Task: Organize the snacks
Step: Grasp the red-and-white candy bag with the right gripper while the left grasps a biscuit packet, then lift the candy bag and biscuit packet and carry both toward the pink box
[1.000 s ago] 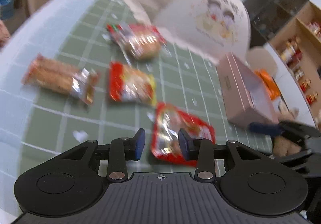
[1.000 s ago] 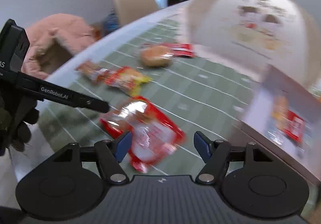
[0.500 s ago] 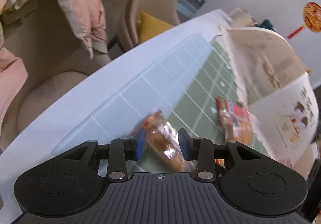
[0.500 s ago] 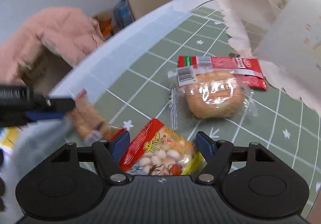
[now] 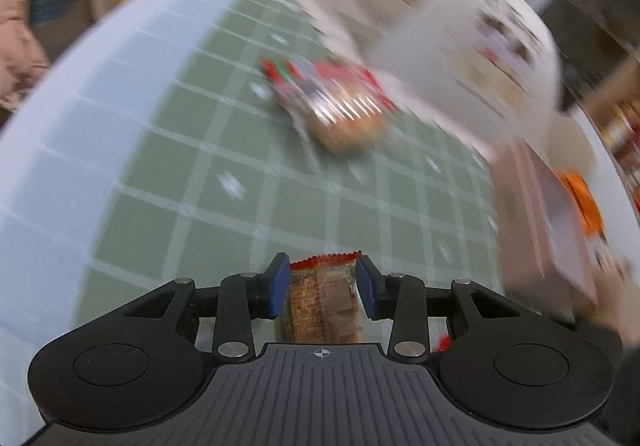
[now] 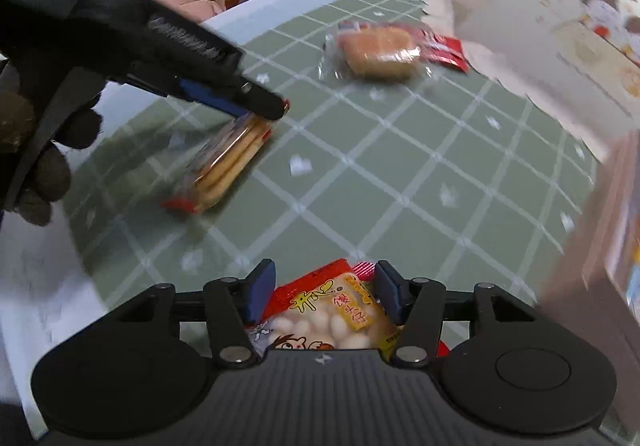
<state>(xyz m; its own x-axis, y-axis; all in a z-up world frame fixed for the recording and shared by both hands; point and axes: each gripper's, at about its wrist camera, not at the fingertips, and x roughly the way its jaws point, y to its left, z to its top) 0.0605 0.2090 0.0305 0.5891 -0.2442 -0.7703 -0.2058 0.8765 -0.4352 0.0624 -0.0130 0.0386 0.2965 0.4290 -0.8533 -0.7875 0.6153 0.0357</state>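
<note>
Crinkly clear biscuit packet (image 5: pixel 323 302) between blue fingers (image 5: pixel 279 285), glossy red snack pouch (image 6: pixel 329 308)

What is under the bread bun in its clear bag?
A red snack packet pokes out from beneath the bread bun, on the green checked tablecloth. How far it reaches underneath is covered.

Both wrist cameras are looking steeply down, close over the green checked tablecloth (image 5: pixel 168 166), sharing the wrapped bun (image 6: pixel 378 52) in mid-frame.
</note>
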